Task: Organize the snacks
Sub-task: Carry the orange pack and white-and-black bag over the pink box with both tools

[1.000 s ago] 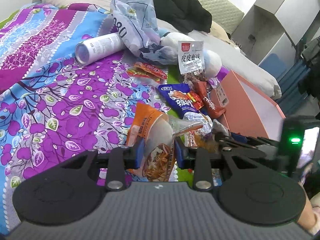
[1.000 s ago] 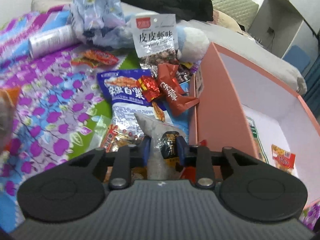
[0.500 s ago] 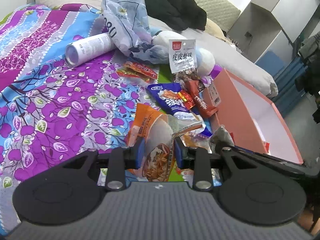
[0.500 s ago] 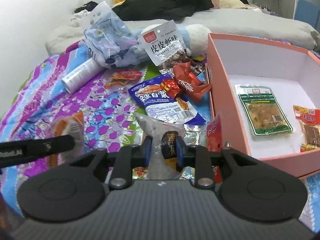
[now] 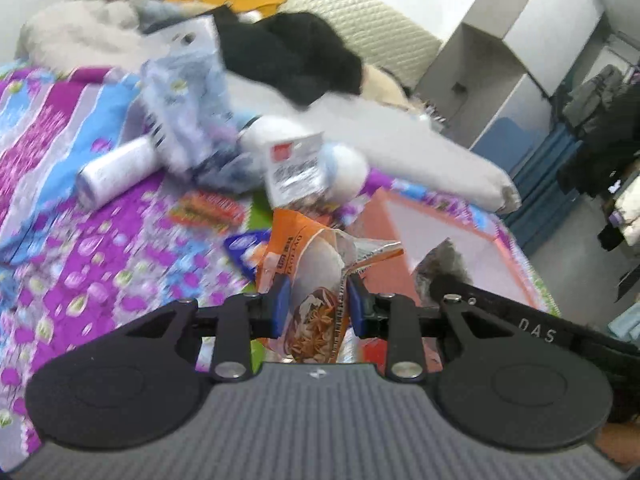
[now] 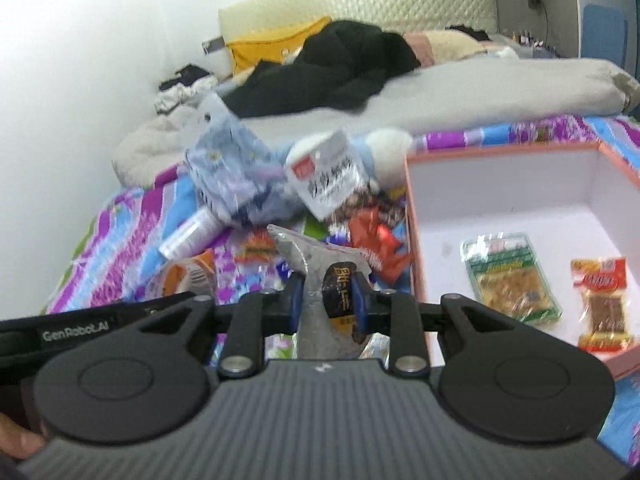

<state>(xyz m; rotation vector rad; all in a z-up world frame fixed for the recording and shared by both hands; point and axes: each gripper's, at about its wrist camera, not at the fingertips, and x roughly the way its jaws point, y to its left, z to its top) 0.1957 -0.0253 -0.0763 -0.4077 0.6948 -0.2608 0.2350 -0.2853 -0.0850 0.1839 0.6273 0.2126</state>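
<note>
Your left gripper pinches an orange-and-white crinkly snack bag; your right gripper clamps a silver foil packet, both lifted beside the pink open cardboard box. Two packets lie inside; a pile remains on the bedspread.

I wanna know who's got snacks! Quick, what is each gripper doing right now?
Left gripper: closed on the orange packet.
Right gripper: closed on the silver packet.
</note>
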